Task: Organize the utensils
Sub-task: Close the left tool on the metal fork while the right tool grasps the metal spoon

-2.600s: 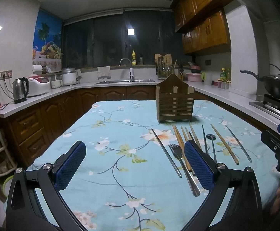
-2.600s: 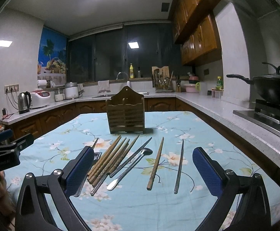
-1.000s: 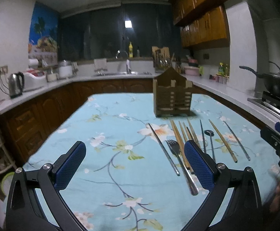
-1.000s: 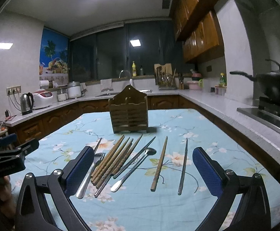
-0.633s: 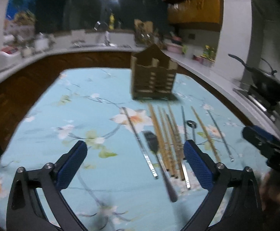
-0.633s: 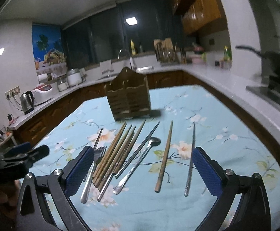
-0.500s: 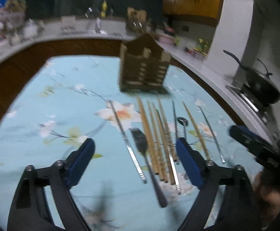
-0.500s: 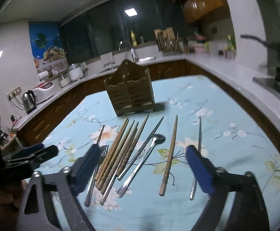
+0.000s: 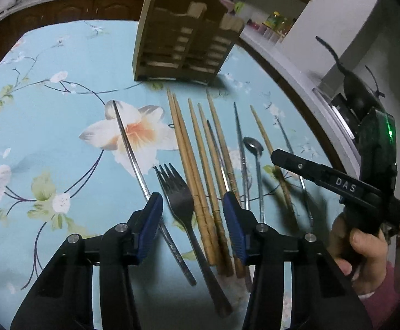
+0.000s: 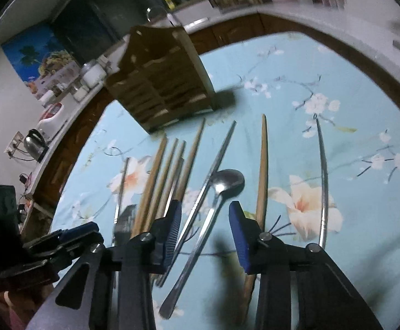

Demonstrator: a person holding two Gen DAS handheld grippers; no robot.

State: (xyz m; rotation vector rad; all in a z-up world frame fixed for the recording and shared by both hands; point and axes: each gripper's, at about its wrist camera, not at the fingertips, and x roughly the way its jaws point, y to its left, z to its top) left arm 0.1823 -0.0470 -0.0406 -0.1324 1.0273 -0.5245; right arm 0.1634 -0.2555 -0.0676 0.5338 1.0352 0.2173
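A: Left wrist view: we see the left gripper tilted down over a row of utensils on the floral tablecloth. Its jaws are closing, pads apart, with the dark fork and the handle ends of the wooden chopsticks lying below the gap; nothing is pinched

B: We note a metal chopstick just left of the fork, passing under the left pad. To the right lie a spoon and further thin metal pieces. The wooden utensil holder stands upright behind the row, apart from it

A: Right wrist view: we see the right gripper, jaws likewise closing and not yet pressing on anything. The spoon's handle and a metal chopstick lie below the gap; a single wooden chopstick lies just beside the right pad

B: We also see a hand gripping the right gripper at the left view's right edge
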